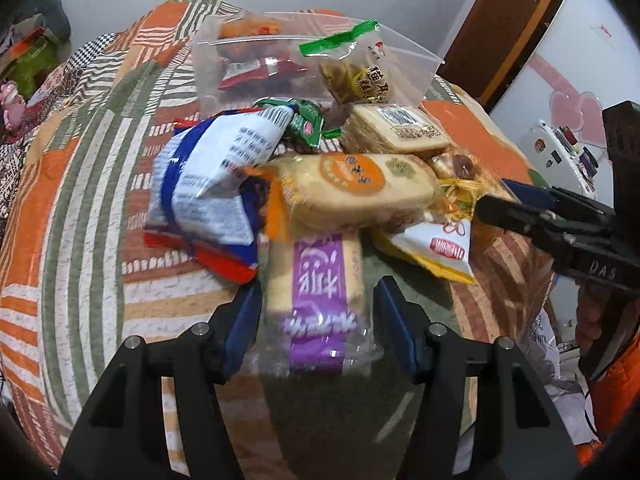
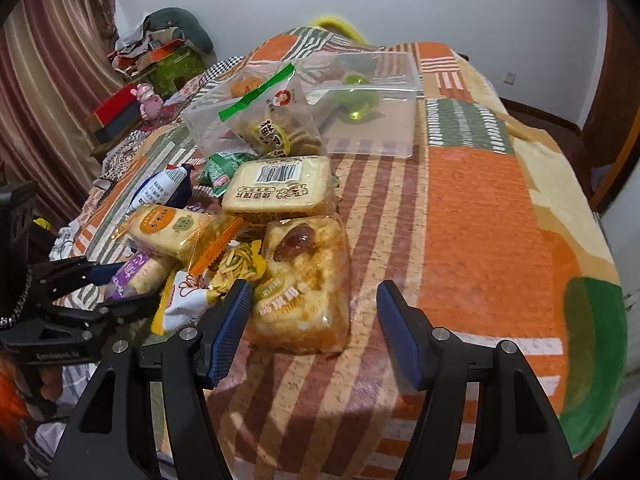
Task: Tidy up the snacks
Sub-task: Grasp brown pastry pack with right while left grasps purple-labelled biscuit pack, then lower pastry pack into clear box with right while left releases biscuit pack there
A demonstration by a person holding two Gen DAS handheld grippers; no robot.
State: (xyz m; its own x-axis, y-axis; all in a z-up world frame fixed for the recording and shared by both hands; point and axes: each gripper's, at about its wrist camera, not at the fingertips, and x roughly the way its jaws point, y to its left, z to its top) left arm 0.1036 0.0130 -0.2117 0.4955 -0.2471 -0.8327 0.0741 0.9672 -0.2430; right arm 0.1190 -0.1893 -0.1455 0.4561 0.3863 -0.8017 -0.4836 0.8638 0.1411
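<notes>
A heap of wrapped snacks was found on a patchwork blanket (image 2: 480,208) of orange, green and striped panels. The clear plastic box (image 2: 372,92) serves as landmark: the heap lay on the near side of it, its farthest packets touching the box front.

The left gripper (image 1: 318,316) was held with its blue pads apart, one on either side of the purple-labelled cake (image 1: 316,280), the nearest piece of the heap as seen from the left wrist; whether the pads touched the wrapper could not be told. Beyond that cake, toward the box, the orange-labelled cake (image 1: 360,192) was stacked across it, with a blue and white packet (image 1: 208,184) beside it and a green packet (image 1: 304,120) farther back.

The right gripper (image 2: 314,316) was likewise spread wide. Its left pad was placed against the near edge of a clear-wrapped pastry (image 2: 304,280) showing a dark filling, while the other pad stood well apart over bare blanket.

A barcoded biscuit pack (image 2: 280,190) was seen between the pastry and the box. A clear bag with a green strip (image 2: 264,120) leaned at the box front, and a green round object (image 2: 356,100) was seen through the box wall.
</notes>
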